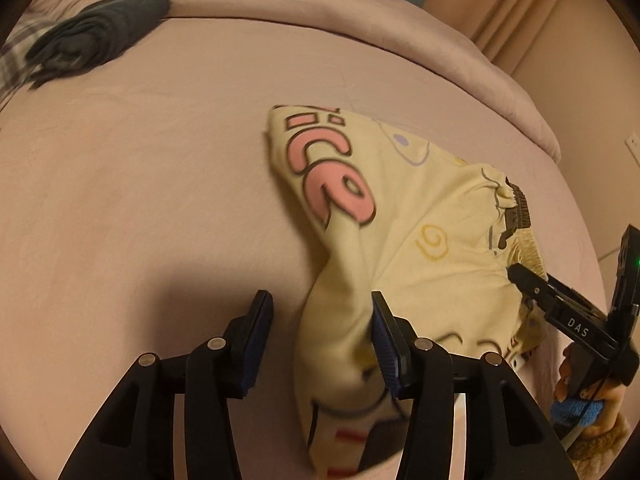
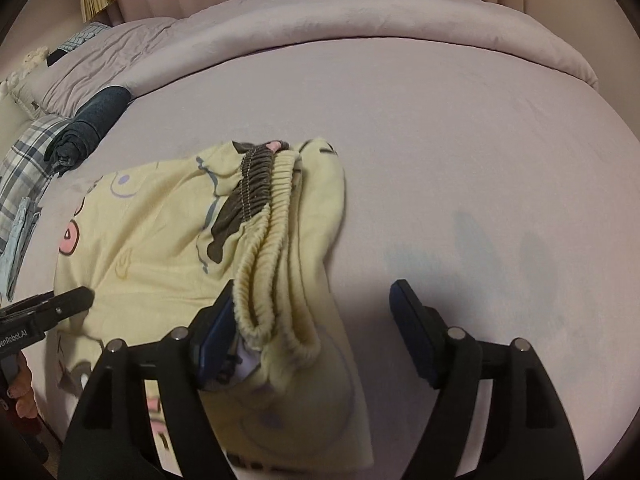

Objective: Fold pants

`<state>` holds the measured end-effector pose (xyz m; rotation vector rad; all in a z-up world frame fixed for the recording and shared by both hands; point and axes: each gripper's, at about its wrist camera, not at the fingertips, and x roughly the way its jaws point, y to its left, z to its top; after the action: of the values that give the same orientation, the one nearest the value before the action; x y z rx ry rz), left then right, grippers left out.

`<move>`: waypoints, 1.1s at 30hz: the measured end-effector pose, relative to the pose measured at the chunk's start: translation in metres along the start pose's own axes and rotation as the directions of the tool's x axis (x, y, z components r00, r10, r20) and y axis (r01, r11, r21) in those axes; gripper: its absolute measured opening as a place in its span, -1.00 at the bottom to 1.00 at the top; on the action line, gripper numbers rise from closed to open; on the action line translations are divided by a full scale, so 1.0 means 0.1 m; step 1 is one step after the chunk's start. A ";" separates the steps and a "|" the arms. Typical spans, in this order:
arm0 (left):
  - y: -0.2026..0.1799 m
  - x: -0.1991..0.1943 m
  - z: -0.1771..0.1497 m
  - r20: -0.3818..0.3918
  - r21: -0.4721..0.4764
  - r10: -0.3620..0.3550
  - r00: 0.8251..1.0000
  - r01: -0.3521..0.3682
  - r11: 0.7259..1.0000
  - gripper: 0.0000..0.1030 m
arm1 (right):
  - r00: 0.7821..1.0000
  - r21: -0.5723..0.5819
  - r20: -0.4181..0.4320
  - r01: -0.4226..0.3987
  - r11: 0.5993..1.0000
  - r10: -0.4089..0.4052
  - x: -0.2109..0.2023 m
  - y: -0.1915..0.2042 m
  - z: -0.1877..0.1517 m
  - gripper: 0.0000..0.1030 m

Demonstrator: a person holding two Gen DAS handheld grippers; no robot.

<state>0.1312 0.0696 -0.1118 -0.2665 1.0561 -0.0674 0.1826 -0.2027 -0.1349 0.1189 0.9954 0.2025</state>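
Note:
Pale yellow printed pants with pink letters lie bunched on the pink bed sheet. My left gripper is open; a fold of pant fabric hangs against its right finger, between the jaws. In the right wrist view the pants show their elastic waistband. My right gripper is open, and the waistband drapes over its left finger. The right gripper also shows in the left wrist view, at the waistband side.
A dark rolled garment and plaid cloth lie at the far left of the bed. A folded duvet runs along the far edge. Curtains hang behind. A stuffed toy sits at lower right.

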 end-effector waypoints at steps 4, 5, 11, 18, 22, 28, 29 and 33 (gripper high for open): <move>-0.08 -0.20 -0.09 0.006 -0.008 0.055 0.998 -0.055 0.998 -0.02 | 1.000 0.026 -0.030 0.005 1.000 -0.004 -0.15 -0.02 -0.07 0.49; -0.12 -0.27 -0.09 0.018 -0.005 0.071 0.997 -0.071 0.997 -0.02 | 1.000 0.018 -0.025 0.015 1.000 -0.015 -0.19 -0.01 -0.07 0.49; -0.44 -0.88 -0.11 0.201 0.005 0.110 0.973 -0.114 0.994 0.49 | 0.987 -0.026 0.127 0.106 0.994 -0.102 -0.85 0.07 0.01 0.53; -0.75 -1.24 -0.13 0.309 -0.001 0.176 0.934 -0.185 0.983 0.63 | 0.965 -0.022 0.262 0.027 0.999 -0.020 -1.64 0.24 -0.01 0.74; -0.85 -1.34 -0.23 0.336 -0.023 0.181 0.924 -0.184 0.983 0.63 | 0.947 -0.026 0.321 0.026 0.999 -0.016 -1.86 0.37 -0.09 0.80; -0.90 -1.33 -0.36 0.325 -0.016 0.191 0.926 -0.197 0.980 0.64 | 0.944 0.059 0.331 -0.005 0.998 -0.015 -1.87 0.34 -0.27 0.85; -0.92 -1.33 -0.38 0.326 -0.012 0.198 0.925 -0.205 0.979 0.64 | 0.945 0.057 0.326 -0.003 0.998 -0.016 -1.86 0.35 -0.30 0.86; -0.96 -1.27 -0.41 0.298 -0.004 0.164 0.940 -0.171 0.985 0.64 | 0.950 0.049 0.308 0.038 0.998 -0.051 -1.82 0.37 -0.36 0.85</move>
<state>0.0403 -0.0072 0.0009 -0.1590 0.7730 0.1123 0.0521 -0.2073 0.0016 0.1614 0.6883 0.1166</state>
